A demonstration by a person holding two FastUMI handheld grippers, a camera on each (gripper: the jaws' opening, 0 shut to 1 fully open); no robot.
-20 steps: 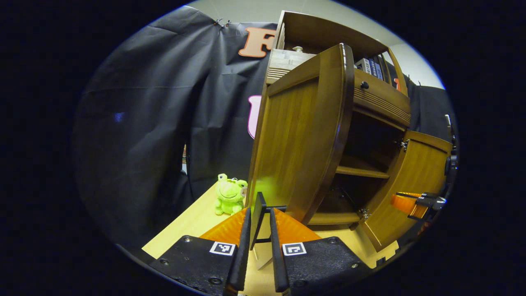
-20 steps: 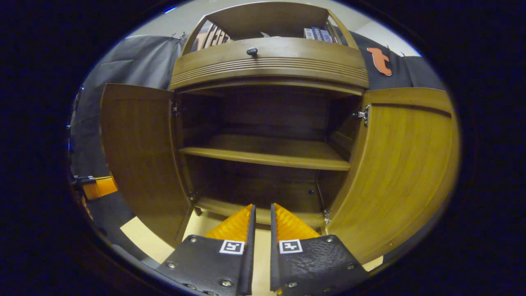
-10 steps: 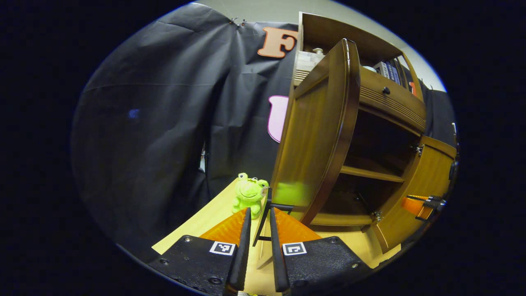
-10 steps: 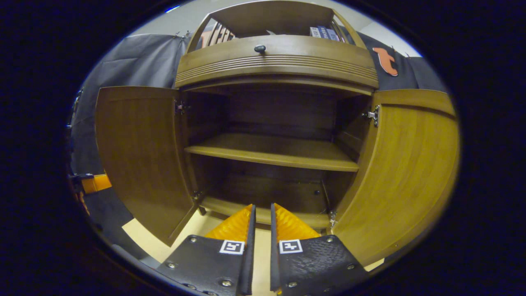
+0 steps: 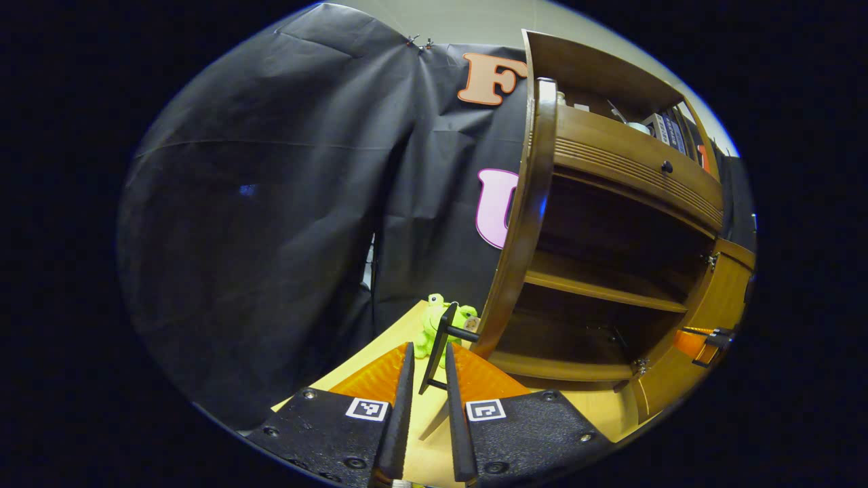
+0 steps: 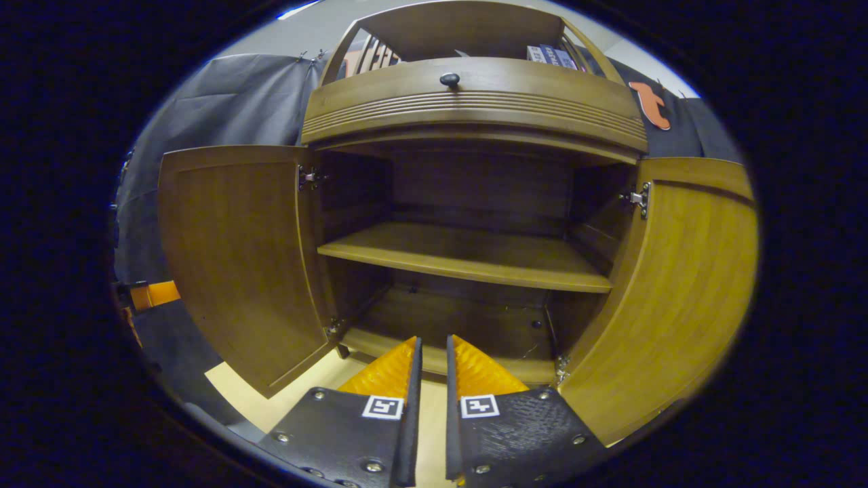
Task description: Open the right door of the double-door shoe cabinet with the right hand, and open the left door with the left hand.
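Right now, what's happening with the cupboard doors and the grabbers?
Left gripper jaws clamped on left door's handle. Right gripper jaws together, holding nothing. Left door and right door both swung wide. Green frog toy beside left door.

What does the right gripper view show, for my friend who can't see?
A wooden shoe cabinet stands with its left door and right door both swung open, showing bare shelves. The right gripper points at it, fingers nearly together, holding nothing.
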